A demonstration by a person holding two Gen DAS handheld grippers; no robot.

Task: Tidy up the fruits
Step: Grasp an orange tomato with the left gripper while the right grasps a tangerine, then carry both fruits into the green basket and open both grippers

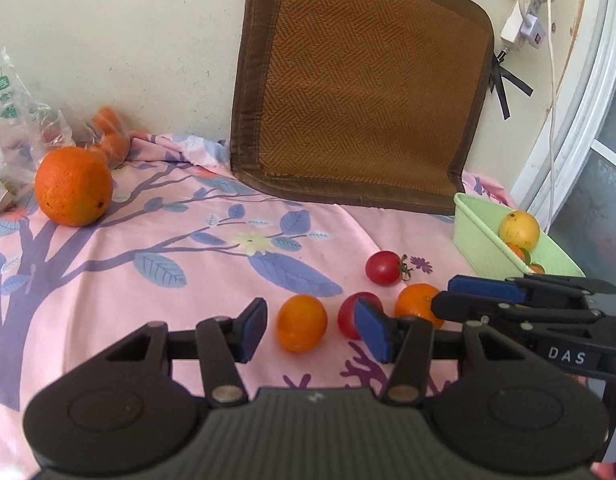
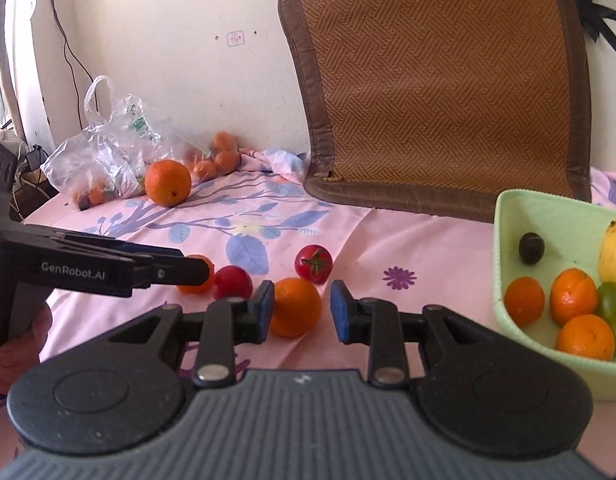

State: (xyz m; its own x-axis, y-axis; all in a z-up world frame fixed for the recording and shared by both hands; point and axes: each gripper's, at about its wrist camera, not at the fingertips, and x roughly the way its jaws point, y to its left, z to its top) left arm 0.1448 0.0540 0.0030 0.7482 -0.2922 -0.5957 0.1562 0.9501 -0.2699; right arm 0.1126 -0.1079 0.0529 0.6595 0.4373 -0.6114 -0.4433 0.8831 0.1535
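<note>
Collecting loose fruit, both hand-held grippers stand open and empty: left hand-held gripper around a mandarin, right hand-held gripper beside an orange; next, close, carry to tub.

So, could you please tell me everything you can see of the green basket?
The green basket is a pale, plastic-looking tub with sloping walls and a rolled rim. It sits upright on the pink cloth at its right end, in front of the woven mat. Inside lie small oranges, a yellow fruit, a dark round one and something green.
</note>
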